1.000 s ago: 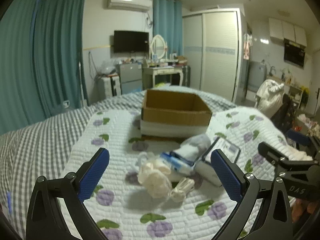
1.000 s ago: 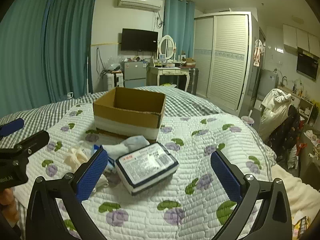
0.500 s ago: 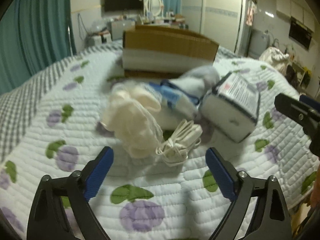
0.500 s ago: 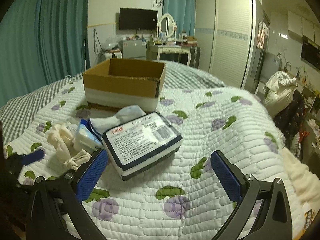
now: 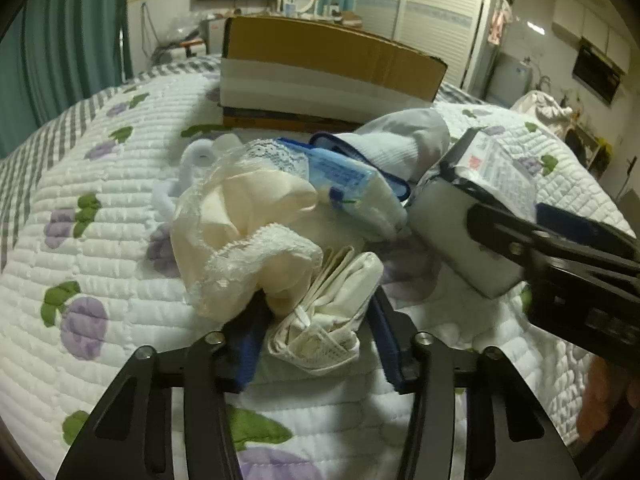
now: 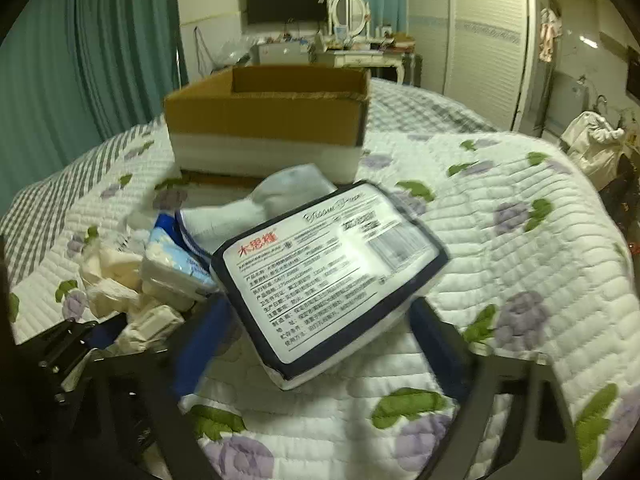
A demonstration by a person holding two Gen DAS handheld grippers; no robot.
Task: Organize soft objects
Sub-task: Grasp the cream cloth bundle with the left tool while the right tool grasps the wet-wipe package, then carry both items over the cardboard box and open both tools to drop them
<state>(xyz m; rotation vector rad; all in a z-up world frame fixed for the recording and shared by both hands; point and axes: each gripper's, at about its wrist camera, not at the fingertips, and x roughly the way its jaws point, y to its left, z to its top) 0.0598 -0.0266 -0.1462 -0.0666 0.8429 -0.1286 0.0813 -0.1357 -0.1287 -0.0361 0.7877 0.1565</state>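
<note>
Both tongs low over the quilted bed, each closed on something soft.

The left tongs pinch a folded cream cloth bundle at the pile's near edge. The right tongs clamp the tissue pack. Farther back on the bed sits a cardboard box; teal curtains hang at the left.

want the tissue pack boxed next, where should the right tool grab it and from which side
Grip the tissue pack across its two long edges at the near end, coming in low from the front. It lies flat, label up, tilted on the pile, and the right tool already straddles it there.
</note>
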